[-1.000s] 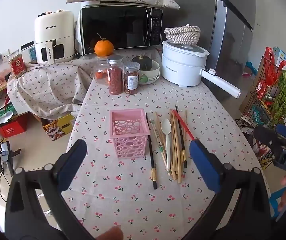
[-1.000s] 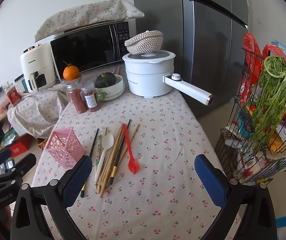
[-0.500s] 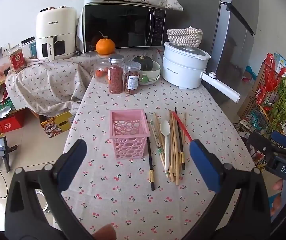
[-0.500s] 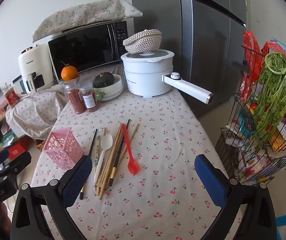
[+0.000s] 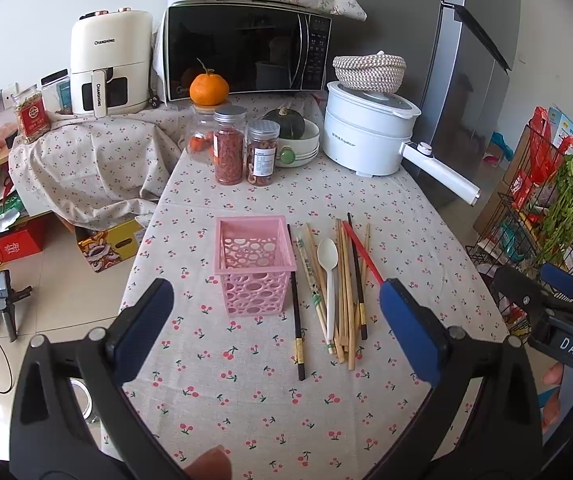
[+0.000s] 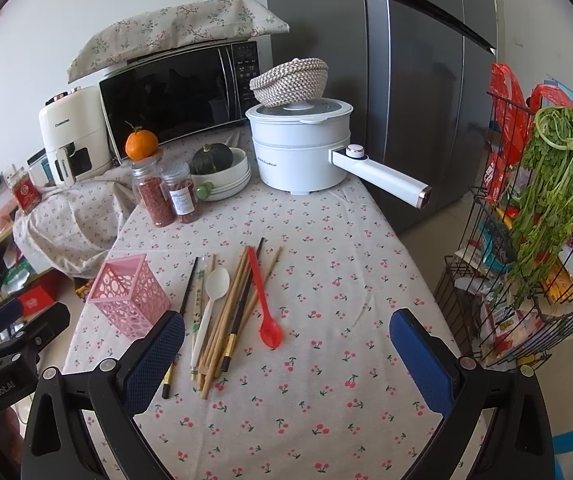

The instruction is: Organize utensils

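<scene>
Beside the pink basket (image 5: 255, 264), chopsticks (image 5: 346, 280) flank a white spoon (image 5: 328, 276).

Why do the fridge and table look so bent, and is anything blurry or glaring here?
Left wrist view: the fisheye lens bows the fridge and darkens the corners; the pink basket and white spoon are sharp. Right wrist view: the same curving, soft daylight with faint shadows, a mild sheen on the fridge, no strong glare.
</scene>
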Available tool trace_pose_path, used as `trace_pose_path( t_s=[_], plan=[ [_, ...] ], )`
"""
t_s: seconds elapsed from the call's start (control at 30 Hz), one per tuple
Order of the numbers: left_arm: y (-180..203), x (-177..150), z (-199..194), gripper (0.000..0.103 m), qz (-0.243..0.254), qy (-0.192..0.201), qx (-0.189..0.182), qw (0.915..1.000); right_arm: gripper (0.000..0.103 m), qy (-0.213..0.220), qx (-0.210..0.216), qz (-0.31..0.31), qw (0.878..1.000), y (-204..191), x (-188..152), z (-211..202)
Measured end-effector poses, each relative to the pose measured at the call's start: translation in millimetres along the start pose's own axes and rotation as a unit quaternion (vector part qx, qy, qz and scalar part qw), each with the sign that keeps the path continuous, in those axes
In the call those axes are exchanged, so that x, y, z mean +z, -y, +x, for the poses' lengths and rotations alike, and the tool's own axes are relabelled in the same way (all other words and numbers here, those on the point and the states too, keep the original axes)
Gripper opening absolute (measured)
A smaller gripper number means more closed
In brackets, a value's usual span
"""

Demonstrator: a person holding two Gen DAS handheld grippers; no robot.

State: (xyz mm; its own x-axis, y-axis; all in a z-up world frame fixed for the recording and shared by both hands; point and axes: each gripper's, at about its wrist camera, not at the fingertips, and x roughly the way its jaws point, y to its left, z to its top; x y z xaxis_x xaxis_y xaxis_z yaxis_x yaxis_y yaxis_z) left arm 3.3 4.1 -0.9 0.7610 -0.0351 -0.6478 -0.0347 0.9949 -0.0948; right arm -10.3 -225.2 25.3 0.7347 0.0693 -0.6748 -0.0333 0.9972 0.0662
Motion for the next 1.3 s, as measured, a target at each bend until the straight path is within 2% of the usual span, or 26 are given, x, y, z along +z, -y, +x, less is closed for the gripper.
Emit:
trace_pose_path(
  t_s=[1.3],
  plan=[
    [0.3,-0.9,-3.2,0.102,0.003,0.002,-0.001,1.0,0.103,-0.005,0.003,-0.001,1.0,-4.3,-3.8,5.2]
  ],
)
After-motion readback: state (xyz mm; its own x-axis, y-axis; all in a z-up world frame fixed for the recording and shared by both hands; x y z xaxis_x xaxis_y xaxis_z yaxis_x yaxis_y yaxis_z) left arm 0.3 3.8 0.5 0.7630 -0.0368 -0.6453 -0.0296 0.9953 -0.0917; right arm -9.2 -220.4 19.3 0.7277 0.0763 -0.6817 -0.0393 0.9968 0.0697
